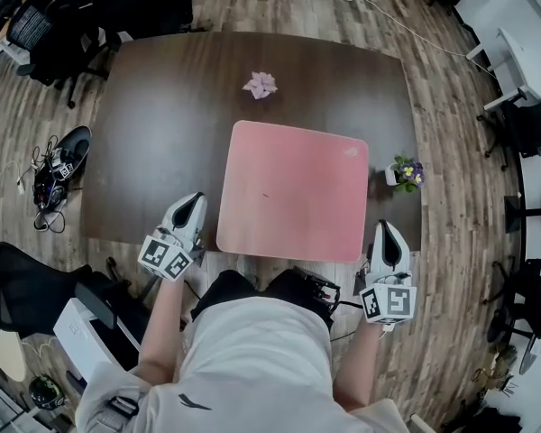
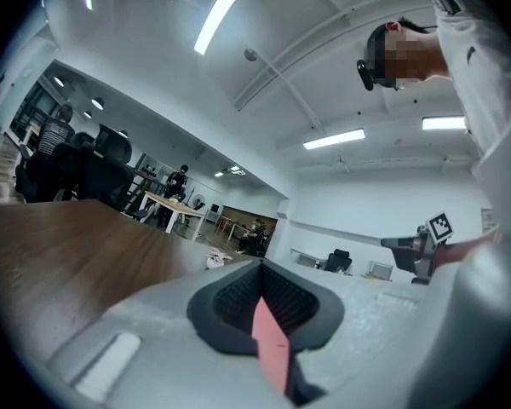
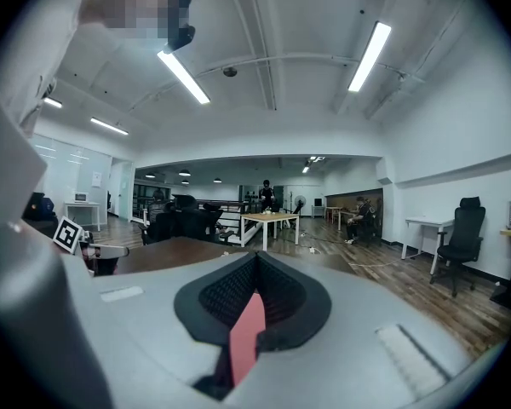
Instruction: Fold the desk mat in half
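The pink desk mat [image 1: 293, 192] lies flat on the dark wooden table [image 1: 162, 133], and its near edge reaches the table's front edge. My left gripper [image 1: 197, 200] is just left of the mat's near-left corner and looks apart from it. By the near-right corner hangs my right gripper [image 1: 385, 227], also apart from the mat. Both point forward with jaws shut. In the left gripper view the left gripper [image 2: 262, 301] shows a thin pink sliver in its seam. The right gripper [image 3: 254, 303] shows the same in its own view.
A pink paper flower [image 1: 261, 85] lies on the table beyond the mat. A small pot of purple flowers [image 1: 405, 173] stands just right of the mat. Black office chairs [image 1: 36, 25] and a tangle of cables [image 1: 59, 165] are on the floor to the left.
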`<state>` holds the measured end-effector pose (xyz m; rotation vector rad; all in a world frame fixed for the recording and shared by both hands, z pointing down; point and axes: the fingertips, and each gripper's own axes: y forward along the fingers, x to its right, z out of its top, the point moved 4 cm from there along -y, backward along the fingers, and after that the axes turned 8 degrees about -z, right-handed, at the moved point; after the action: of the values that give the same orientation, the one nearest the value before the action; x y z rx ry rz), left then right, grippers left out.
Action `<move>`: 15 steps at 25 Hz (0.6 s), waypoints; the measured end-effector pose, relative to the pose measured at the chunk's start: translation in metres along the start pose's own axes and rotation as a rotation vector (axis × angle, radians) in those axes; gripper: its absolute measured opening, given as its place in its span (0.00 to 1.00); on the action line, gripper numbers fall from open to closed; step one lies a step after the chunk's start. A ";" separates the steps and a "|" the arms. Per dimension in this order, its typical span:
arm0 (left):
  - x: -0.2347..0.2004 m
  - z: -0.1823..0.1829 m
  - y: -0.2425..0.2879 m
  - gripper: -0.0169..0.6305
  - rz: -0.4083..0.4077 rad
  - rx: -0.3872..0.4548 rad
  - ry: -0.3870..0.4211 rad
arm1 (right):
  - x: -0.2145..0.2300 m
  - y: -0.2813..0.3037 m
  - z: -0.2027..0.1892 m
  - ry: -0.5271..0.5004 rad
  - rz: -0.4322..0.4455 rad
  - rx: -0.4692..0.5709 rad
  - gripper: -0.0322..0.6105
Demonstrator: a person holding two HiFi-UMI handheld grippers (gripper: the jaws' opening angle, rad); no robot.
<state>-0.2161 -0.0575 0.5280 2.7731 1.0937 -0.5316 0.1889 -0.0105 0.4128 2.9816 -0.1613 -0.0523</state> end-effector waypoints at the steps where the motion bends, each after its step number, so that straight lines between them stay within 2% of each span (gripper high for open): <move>1: -0.001 0.000 0.002 0.01 0.004 -0.005 -0.004 | 0.001 0.002 -0.001 0.000 -0.001 -0.006 0.05; 8: -0.005 -0.012 0.019 0.01 0.040 -0.060 0.007 | 0.017 0.018 -0.006 0.002 0.017 -0.031 0.05; 15: -0.001 -0.021 0.026 0.01 0.095 -0.066 -0.011 | 0.033 0.034 -0.007 0.008 0.043 -0.033 0.05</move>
<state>-0.1933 -0.0718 0.5474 2.7448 0.9539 -0.4893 0.2190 -0.0462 0.4238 2.9438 -0.2209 -0.0384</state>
